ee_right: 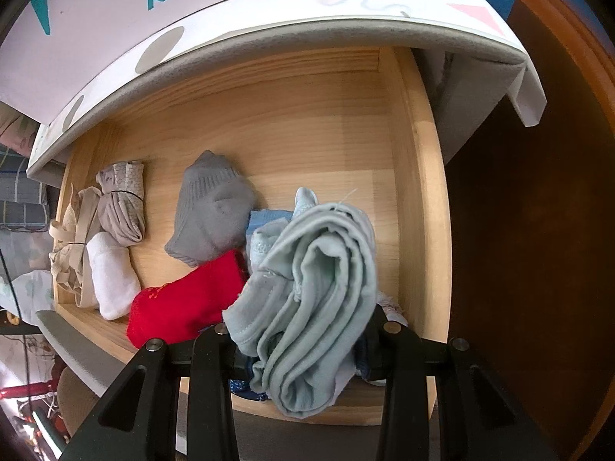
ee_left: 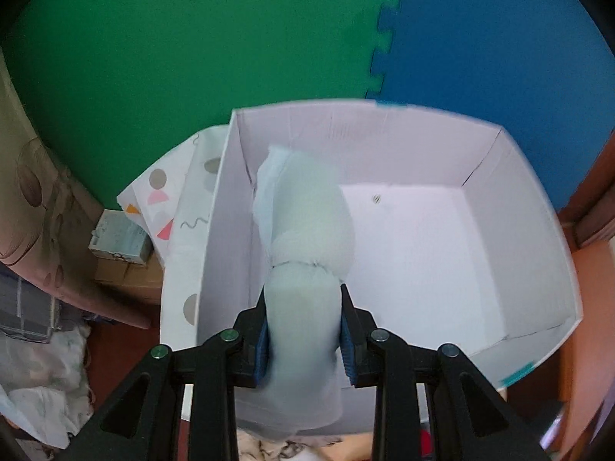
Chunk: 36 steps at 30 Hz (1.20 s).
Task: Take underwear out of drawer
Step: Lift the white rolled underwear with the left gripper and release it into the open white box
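Two tongs each grip a garment. Left tongs (ee_left: pixel 303 336) are clamped on a pale roll (ee_left: pixel 303 230) tied with a band, held over an empty white box (ee_left: pixel 519 192). Right tongs (ee_right: pixel 303 340) pinch mint underwear (ee_right: pixel 319 288), lifted above the wooden drawer (ee_right: pixel 307 115). Left in the drawer: beige bundle (ee_right: pixel 123 203), white roll (ee_right: pixel 111 272), grey sock (ee_right: pixel 211 211), red item (ee_right: pixel 184 303). Judged roughly midway. A box lid (ee_right: pixel 115 38) reads "VOGUE SHOES".

White shoebox (ee_left: pixel 384 146), green foam mat (ee_left: pixel 192 38) (blue (ee_left: pixel 499 38) adjoining), red sock (ee_right: pixel 180 307)
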Each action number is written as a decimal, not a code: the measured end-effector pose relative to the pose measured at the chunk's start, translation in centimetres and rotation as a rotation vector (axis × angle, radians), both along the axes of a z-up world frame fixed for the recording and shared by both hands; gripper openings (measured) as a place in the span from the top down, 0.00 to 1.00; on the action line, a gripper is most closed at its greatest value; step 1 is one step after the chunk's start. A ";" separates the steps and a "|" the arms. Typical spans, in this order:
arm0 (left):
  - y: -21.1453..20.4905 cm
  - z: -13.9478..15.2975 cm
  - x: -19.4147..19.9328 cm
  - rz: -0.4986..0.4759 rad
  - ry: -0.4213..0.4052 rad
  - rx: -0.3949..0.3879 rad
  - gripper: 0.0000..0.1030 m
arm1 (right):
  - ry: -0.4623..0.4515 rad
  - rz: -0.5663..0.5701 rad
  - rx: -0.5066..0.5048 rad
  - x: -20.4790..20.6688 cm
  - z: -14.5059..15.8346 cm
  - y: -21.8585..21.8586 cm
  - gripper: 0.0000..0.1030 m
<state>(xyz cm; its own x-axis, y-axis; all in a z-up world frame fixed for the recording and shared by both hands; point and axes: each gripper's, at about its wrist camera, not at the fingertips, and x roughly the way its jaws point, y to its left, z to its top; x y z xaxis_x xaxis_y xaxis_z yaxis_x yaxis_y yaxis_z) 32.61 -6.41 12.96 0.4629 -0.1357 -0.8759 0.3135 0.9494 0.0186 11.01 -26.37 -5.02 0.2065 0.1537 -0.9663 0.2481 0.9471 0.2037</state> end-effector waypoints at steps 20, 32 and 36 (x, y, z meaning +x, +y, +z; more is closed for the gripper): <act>0.8 -1.2 -2.4 0.043 -0.015 0.060 0.65 | 0.018 0.041 -0.160 0.4 0.2 1.7 0.67; 2.8 4.5 -4.4 0.062 -0.181 -0.038 0.45 | -0.003 0.031 -0.191 0.1 0.5 2.5 0.67; 4.5 6.4 -6.6 0.061 -0.213 -0.048 0.45 | -0.025 0.032 -0.216 0.0 0.9 2.8 0.67</act>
<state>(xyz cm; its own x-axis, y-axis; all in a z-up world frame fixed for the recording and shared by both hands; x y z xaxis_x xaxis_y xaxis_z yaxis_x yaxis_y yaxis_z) 26.00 -1.89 19.41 0.6455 -0.1405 -0.7507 0.2491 0.9679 0.0330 10.96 -23.58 -4.08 0.2293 -0.0493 -0.9721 0.2146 0.9767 0.0011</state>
